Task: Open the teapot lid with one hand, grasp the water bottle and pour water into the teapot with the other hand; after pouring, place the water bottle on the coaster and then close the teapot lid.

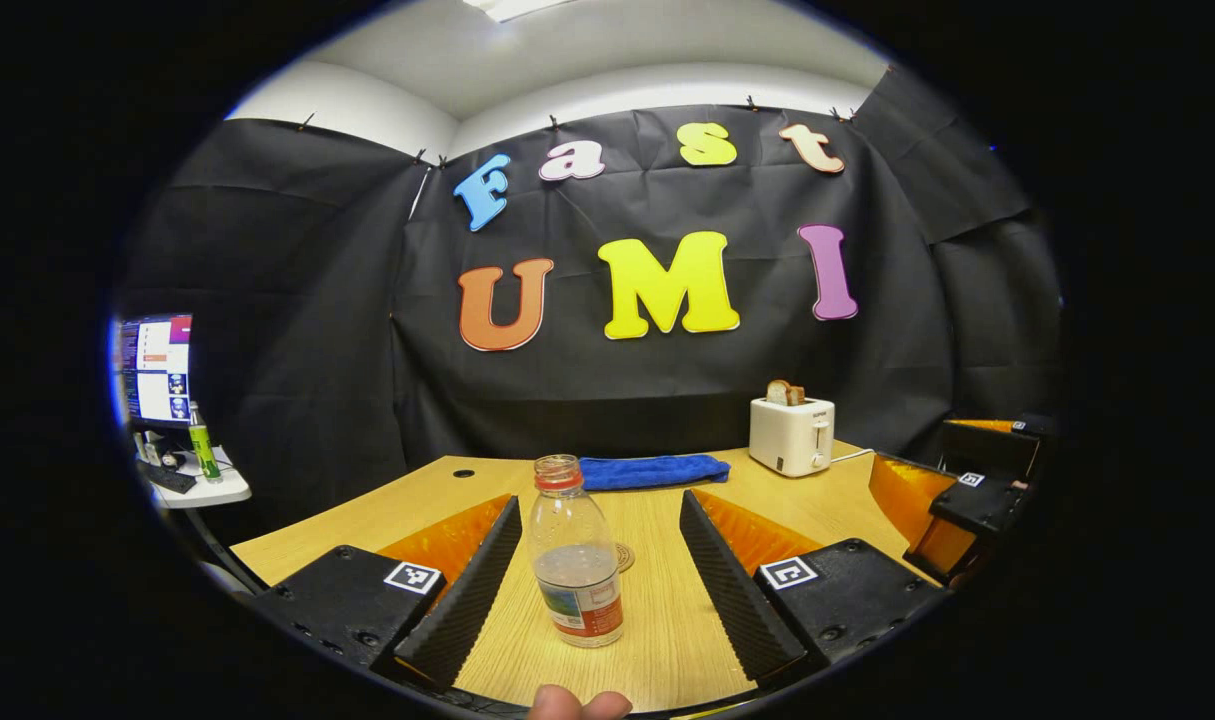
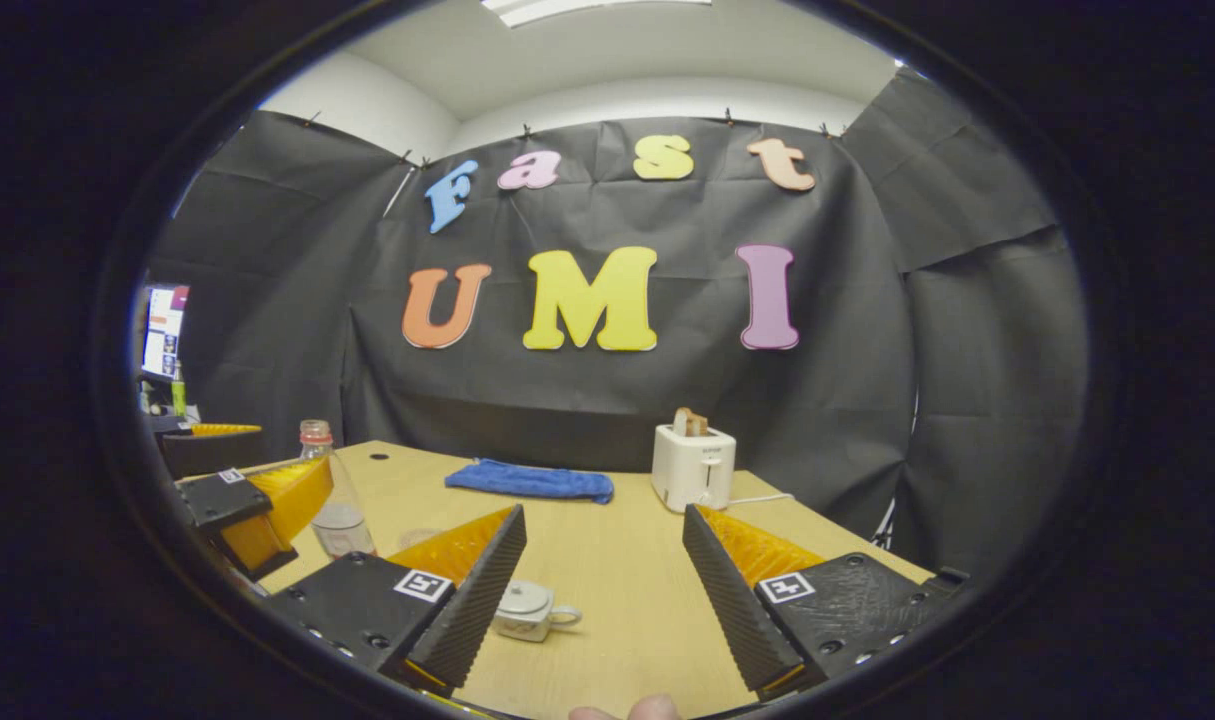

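A clear plastic water bottle (image 1: 577, 562) with a red neck ring and some water stands upright on the wooden table (image 1: 667, 640). It is between the fingers of my open left gripper (image 1: 600, 500), untouched. A round coaster (image 1: 623, 557) lies just behind it. In the right gripper view, a small white teapot (image 2: 529, 610) with its lid on sits on the table beside the left finger of my open right gripper (image 2: 604, 512). Further left there, the bottle (image 2: 333, 495) stands by the left gripper (image 2: 267, 520).
A blue towel (image 1: 652, 470) lies at the table's back, and a white toaster (image 1: 792, 435) holding bread stands to its right. A monitor (image 1: 157, 370) and a green bottle (image 1: 204, 445) sit on a side desk at far left. The right gripper (image 1: 917, 520) hovers at the table's right edge.
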